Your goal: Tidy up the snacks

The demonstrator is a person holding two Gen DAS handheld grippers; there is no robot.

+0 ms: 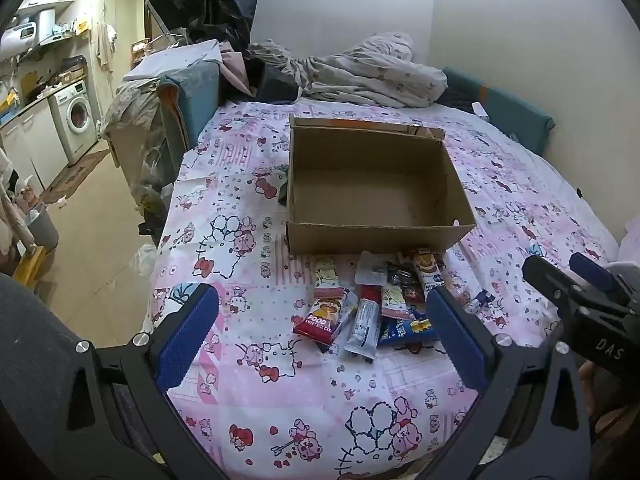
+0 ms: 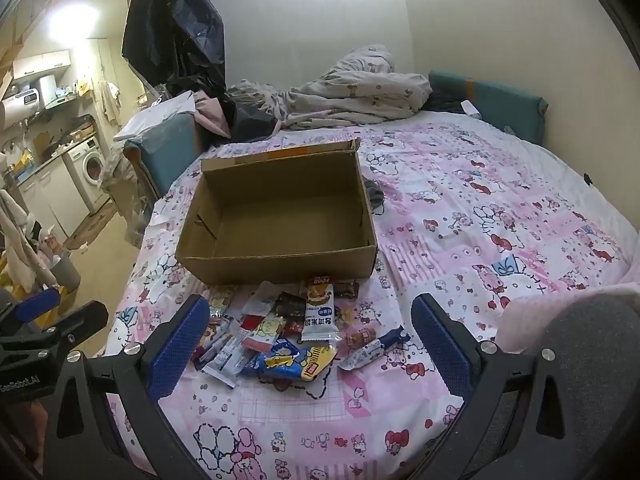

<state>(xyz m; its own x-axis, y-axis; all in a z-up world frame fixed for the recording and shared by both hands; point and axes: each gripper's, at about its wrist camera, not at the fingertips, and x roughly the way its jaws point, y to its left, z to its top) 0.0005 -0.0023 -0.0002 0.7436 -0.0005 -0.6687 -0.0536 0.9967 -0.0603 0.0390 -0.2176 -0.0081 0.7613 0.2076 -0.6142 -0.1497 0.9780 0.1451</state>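
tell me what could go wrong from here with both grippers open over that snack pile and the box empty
1. The snack packets overlap in a loose heap, so a grab may lift two or drag neighbours.
2. The left gripper and right gripper hover close together over the same pile and could bump.
3. The cardboard box sits on a soft bed sheet; a nudge against its near wall might shift it.
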